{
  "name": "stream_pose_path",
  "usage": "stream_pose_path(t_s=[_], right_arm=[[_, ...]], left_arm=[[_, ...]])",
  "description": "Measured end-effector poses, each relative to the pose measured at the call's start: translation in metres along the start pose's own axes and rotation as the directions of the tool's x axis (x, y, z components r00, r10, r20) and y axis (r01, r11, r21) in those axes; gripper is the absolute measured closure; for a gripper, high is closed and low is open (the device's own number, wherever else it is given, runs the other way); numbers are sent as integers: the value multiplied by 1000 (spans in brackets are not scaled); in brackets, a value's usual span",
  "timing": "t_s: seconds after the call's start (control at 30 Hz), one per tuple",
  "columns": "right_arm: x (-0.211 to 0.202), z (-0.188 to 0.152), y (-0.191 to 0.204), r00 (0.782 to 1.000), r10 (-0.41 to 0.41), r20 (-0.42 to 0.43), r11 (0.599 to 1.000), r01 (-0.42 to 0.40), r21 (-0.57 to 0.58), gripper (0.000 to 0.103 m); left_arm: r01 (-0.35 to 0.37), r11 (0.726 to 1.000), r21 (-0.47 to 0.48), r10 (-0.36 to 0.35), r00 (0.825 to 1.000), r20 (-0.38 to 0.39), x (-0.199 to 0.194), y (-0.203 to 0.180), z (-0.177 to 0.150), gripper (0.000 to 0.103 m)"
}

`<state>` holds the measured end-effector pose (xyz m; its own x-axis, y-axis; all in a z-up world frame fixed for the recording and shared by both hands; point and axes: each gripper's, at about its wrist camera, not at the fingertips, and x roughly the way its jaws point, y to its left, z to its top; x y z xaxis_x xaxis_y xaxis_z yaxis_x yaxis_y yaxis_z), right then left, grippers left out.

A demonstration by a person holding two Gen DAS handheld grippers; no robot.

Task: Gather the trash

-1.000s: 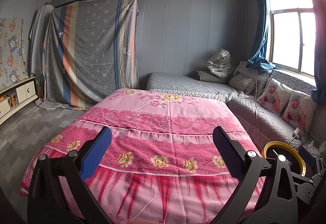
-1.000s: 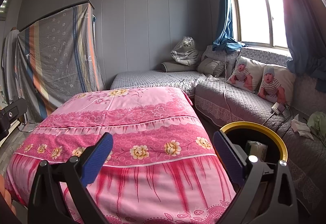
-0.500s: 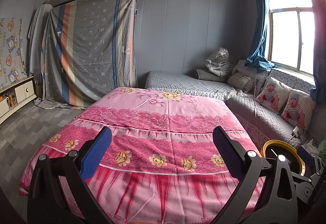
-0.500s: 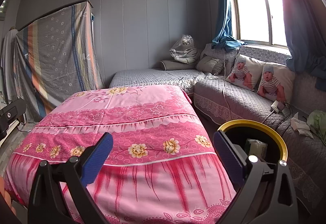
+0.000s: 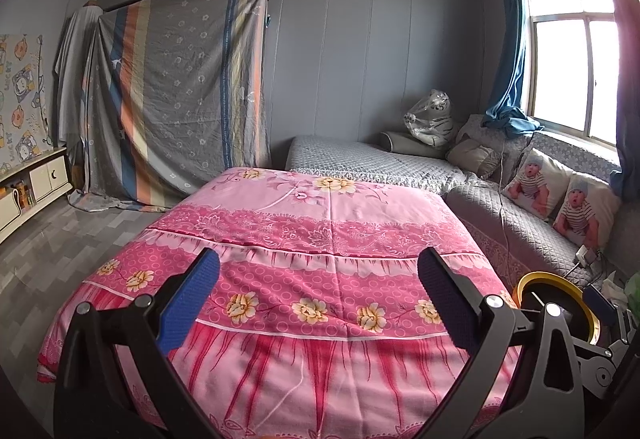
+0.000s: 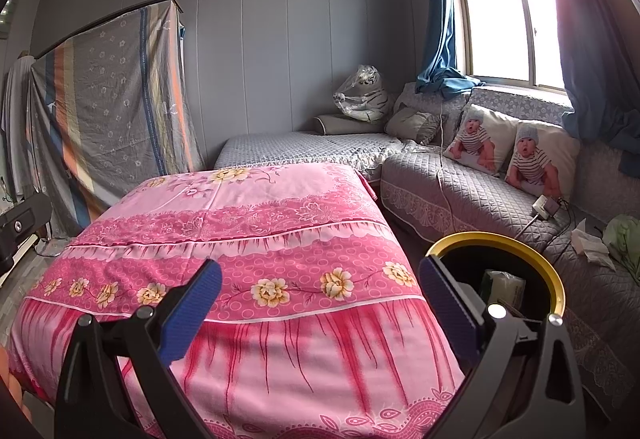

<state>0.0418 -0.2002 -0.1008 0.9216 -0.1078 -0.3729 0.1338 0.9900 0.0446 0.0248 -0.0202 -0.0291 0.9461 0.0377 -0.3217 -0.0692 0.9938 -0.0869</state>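
A black trash bin with a yellow rim stands at the right of the pink bed, with a pale packet inside; its rim also shows in the left wrist view. A crumpled white tissue and a green bag lie on the grey sofa to the right of the bin. My left gripper is open and empty above the bed's foot. My right gripper is open and empty, its right finger in front of the bin.
A pink floral bed fills the middle. A grey quilted corner sofa with baby-print cushions and a charger runs along the right. A striped cloth covers a wardrobe at the left, beside a low cabinet.
Both grippers have drifted slightly up and back, so the bed and bin sit a little lower in view. Both stay open and empty.
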Motion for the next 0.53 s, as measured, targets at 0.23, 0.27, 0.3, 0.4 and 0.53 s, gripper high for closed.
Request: stream_pose_path(t_s=[0.23, 0.27, 0.3, 0.4, 0.53], right_arm=[[0, -1, -1, 1000, 0, -2, 1000, 0, 0, 8], [0, -2, -2, 1000, 1, -4, 1000, -1, 1, 8], [0, -2, -2, 1000, 2, -5, 1000, -2, 2, 8], [0, -5, -5, 1000, -1, -8, 1000, 1, 4, 8], [1, -5, -8, 1000, -1, -11, 1000, 1, 8, 8]], left_arm=[[1, 1000, -1, -1, 1000, -1, 1, 0, 1, 8], [7, 1000, -5, -7, 1000, 0, 1, 0, 1, 8], [13, 1000, -8, -13, 1000, -3, 1, 1, 1, 8], [17, 1000, -11, -17, 1000, -15, 2, 1, 1, 8], [18, 1000, -11, -19, 999, -26, 4, 0, 0, 8]])
